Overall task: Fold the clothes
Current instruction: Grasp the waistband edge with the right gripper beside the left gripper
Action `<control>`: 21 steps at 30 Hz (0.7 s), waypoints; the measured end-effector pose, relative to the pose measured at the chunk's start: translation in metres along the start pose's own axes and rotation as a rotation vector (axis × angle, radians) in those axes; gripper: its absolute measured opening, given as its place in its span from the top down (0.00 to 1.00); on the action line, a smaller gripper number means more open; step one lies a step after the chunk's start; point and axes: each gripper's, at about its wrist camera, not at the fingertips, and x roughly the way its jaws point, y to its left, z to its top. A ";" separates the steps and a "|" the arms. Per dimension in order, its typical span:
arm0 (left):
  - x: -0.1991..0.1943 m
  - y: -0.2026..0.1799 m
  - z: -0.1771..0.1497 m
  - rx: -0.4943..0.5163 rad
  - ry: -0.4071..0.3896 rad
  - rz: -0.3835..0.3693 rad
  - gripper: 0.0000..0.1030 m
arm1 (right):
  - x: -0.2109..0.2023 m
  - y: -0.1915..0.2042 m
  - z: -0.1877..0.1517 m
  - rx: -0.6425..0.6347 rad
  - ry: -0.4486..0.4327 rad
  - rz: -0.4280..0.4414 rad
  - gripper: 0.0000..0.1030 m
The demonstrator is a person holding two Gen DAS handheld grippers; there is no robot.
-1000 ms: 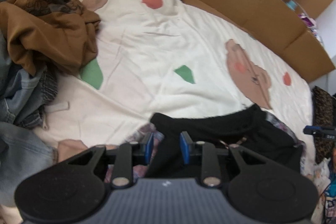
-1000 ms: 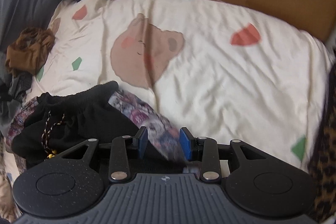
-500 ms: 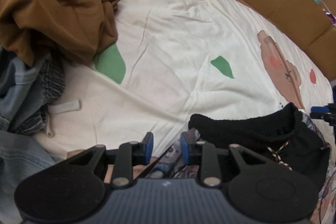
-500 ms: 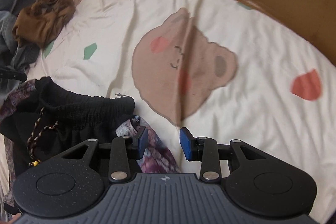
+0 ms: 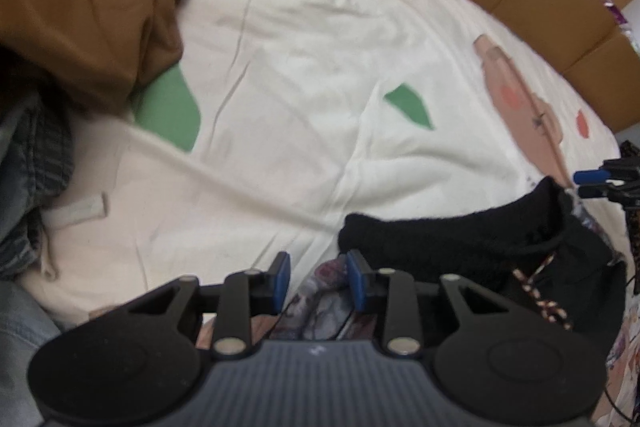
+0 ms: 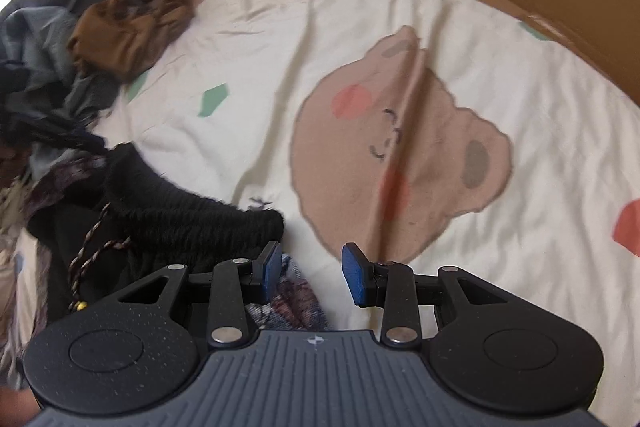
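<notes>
The patterned garment with the black waistband [image 5: 452,239] is lying on the bed [image 5: 312,75]; the left gripper [image 5: 316,281] is opening its fingers, the right gripper [image 6: 311,277] is hovering part-open, neither gripping, apparently flanking the waistband to spread it.

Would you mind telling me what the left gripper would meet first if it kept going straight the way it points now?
Most likely the patterned purple-grey fabric lying between the opening jaws of the left gripper, beside the black waistband. Beyond it lies the cream bedsheet; depth is hard to judge here.
</notes>
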 end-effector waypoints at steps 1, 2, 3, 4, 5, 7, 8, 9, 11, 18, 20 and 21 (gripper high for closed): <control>0.004 0.001 -0.003 -0.001 0.016 0.000 0.68 | 0.001 0.000 -0.001 -0.007 0.009 0.015 0.61; 0.007 0.003 -0.005 -0.001 0.033 0.004 0.68 | 0.003 0.000 -0.002 -0.014 0.017 0.024 0.61; 0.011 0.003 -0.009 -0.001 0.047 0.009 0.68 | 0.006 0.000 -0.004 -0.024 0.027 0.020 0.61; 0.013 0.004 -0.012 -0.001 0.056 0.011 0.69 | 0.009 0.001 -0.006 -0.035 0.037 0.012 0.61; 0.016 0.004 -0.015 0.001 0.066 0.014 0.69 | 0.012 0.001 -0.007 -0.041 0.046 0.009 0.61; 0.017 0.003 -0.017 0.007 0.065 0.019 0.69 | 0.018 0.002 -0.010 -0.051 0.058 0.006 0.61; 0.017 0.003 -0.018 0.007 0.063 0.021 0.69 | 0.021 0.004 -0.011 -0.062 0.061 0.005 0.61; 0.017 0.002 -0.018 0.007 0.060 0.023 0.69 | 0.023 0.006 -0.012 -0.076 0.063 0.001 0.61; 0.017 0.002 -0.019 0.007 0.055 0.028 0.69 | 0.028 0.011 -0.013 -0.095 0.065 -0.004 0.61; 0.019 -0.005 -0.019 0.054 0.041 0.049 0.69 | 0.032 0.043 -0.013 -0.219 0.073 0.076 0.60; 0.020 -0.007 -0.019 0.064 0.039 0.053 0.68 | 0.031 0.050 -0.013 -0.251 0.076 0.095 0.61; 0.021 -0.007 -0.020 0.067 0.039 0.053 0.68 | 0.031 0.052 -0.012 -0.264 0.079 0.099 0.61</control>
